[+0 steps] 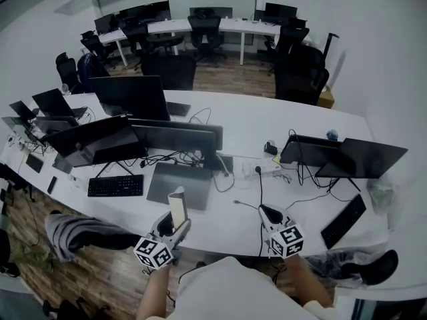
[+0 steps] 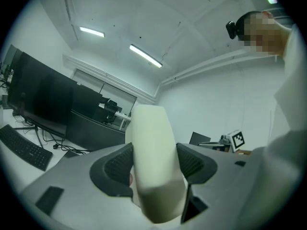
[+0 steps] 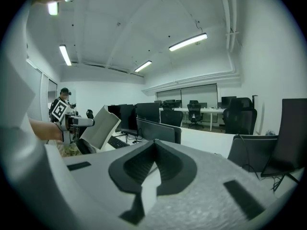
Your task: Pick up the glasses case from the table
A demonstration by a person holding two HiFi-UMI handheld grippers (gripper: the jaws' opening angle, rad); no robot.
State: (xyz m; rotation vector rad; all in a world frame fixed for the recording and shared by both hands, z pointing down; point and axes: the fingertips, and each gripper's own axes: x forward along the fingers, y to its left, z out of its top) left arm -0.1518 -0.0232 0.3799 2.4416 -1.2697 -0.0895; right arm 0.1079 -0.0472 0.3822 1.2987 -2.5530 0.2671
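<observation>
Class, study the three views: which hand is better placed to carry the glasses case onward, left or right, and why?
Left. The left tongs are clamped on the glasses case, holding it clear of the table. The right tongs are shut and empty, apart from the case.

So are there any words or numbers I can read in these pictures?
No words or numbers can be read anywhere.
On the left claw, the marker cube: only black-and-white squares, no letters.
On the right claw, its marker cube: the same.
The glasses case: plain, no print.
The keyboard: keys too small to read.
</observation>
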